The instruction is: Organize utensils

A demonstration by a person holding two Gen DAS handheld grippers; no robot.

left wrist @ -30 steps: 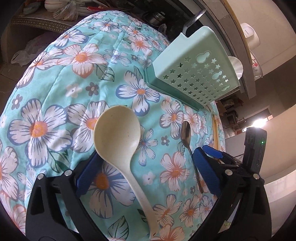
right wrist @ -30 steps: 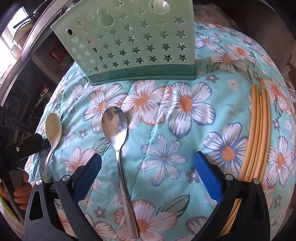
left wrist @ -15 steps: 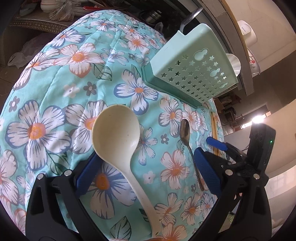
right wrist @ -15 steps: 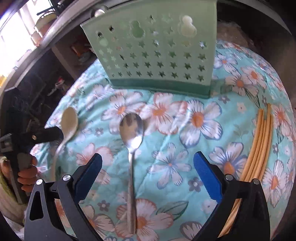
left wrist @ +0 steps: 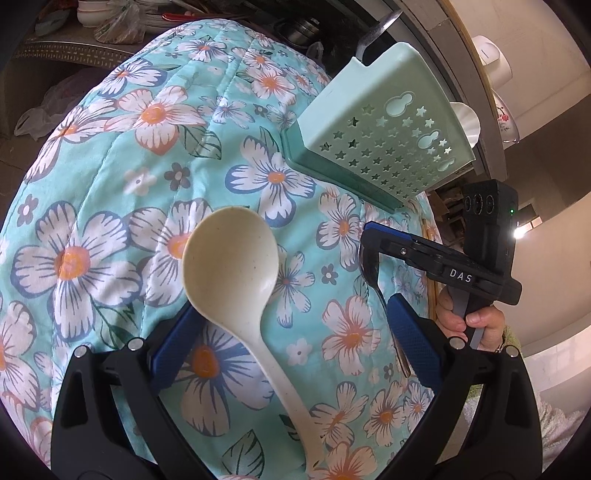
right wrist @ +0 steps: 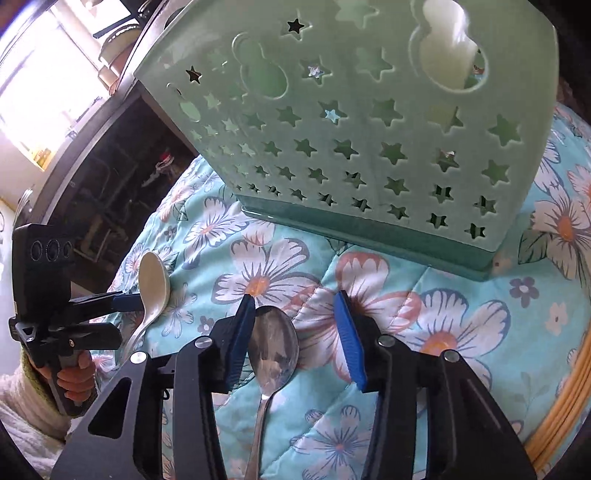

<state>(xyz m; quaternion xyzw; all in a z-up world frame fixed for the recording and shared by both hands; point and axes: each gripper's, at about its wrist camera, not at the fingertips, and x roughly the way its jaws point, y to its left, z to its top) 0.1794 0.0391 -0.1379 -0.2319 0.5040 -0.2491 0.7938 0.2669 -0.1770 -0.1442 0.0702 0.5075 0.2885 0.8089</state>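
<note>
Right claw closing around metal spoon bowl, pads not yet pressing; spoon flat on floral cloth, green holder at 12 o'clock. Risk: pads pinch rounded bowl, spoon squirts out or pivots.

Left claw wide open, straddling cream ladle, nothing gripped. Soft cloth may snag.

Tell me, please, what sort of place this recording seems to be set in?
Most likely a home kitchen or dining corner. A floral quilted cloth covers the surface, a green perforated utensil holder stands on it, and bowls on a shelf sit behind, beside a dark counter edge.
</note>
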